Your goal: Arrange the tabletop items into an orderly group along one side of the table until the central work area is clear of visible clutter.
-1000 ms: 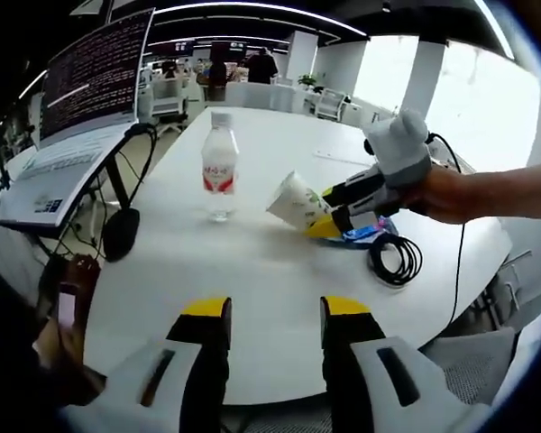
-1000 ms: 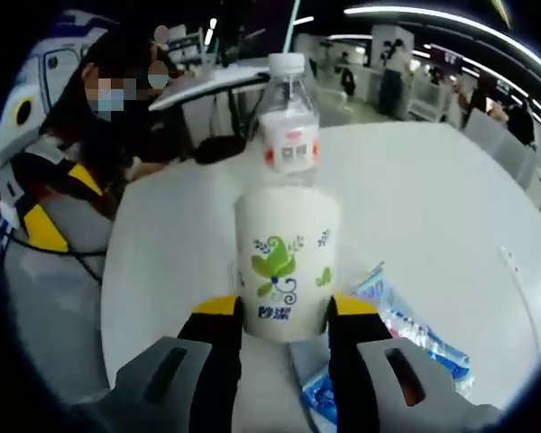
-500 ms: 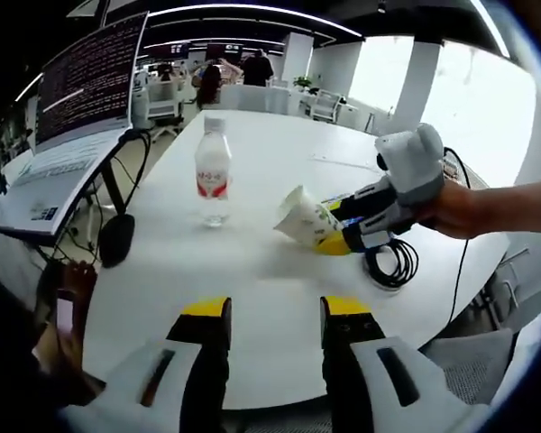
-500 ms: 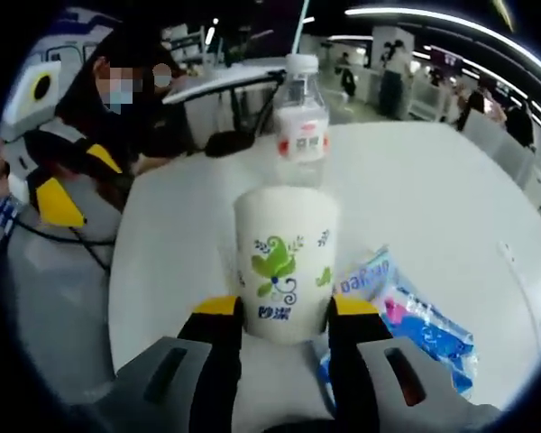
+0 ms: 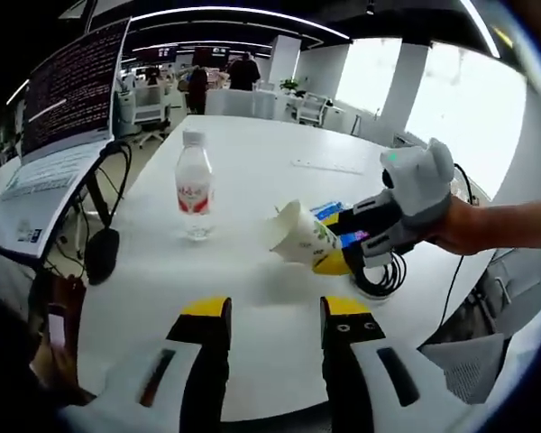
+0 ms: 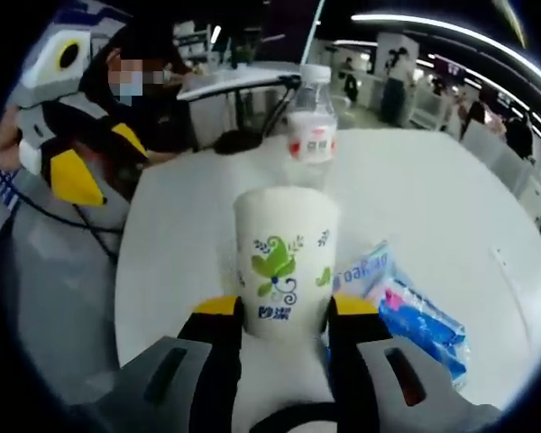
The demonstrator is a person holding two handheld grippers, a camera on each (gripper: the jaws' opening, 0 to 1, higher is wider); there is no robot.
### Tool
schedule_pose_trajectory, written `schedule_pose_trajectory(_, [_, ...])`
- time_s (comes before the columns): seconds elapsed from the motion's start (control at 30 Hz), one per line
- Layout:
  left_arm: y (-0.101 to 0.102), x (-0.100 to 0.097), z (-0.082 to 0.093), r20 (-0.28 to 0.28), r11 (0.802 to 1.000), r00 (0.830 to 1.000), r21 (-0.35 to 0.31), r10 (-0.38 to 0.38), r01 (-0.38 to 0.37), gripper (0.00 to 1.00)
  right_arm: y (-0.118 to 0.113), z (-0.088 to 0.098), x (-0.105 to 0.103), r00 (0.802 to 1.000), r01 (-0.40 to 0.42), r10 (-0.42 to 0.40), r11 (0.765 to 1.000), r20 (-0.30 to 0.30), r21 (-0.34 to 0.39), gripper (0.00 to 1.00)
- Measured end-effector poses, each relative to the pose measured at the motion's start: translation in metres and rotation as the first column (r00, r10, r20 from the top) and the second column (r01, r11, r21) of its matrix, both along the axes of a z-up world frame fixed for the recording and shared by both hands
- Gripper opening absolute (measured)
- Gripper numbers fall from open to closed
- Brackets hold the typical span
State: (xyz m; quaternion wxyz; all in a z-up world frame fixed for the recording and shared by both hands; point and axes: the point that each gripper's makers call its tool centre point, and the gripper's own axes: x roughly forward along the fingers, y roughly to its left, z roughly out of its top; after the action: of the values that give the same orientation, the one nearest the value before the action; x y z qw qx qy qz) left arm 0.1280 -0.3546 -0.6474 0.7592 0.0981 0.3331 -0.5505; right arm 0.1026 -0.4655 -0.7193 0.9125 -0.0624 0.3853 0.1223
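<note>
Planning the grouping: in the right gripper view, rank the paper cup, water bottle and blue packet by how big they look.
1. Paper cup, though it is nearest the camera, held in the right gripper.
2. Blue packet.
3. Water bottle, farthest back, so likely bigger than it looks.

White cup (image 6: 286,262), green leaf print

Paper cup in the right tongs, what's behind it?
Behind the paper cup stands a water bottle; the cup covers its base. A blue packet lies beside.
</note>
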Motion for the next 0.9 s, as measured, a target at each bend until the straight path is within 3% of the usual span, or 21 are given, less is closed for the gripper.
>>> schedule_pose_trajectory(0.27, [-0.009,-0.006,0.002,-0.028,0.999,0.998,-0.011,-0.053,0.053,0.38,0.013,0.003,-0.015,0.997,-0.083,0.083,0.995,-0.003,-0.054,0.36])
schedule_pose_trajectory(0.9, [-0.029,-0.028,-0.002,-0.089,0.989,0.985,-0.02,-0.147,0.146,0.38,0.017,0.012,-0.043,0.995,-0.097,0.098,0.991,0.009,-0.088,0.36])
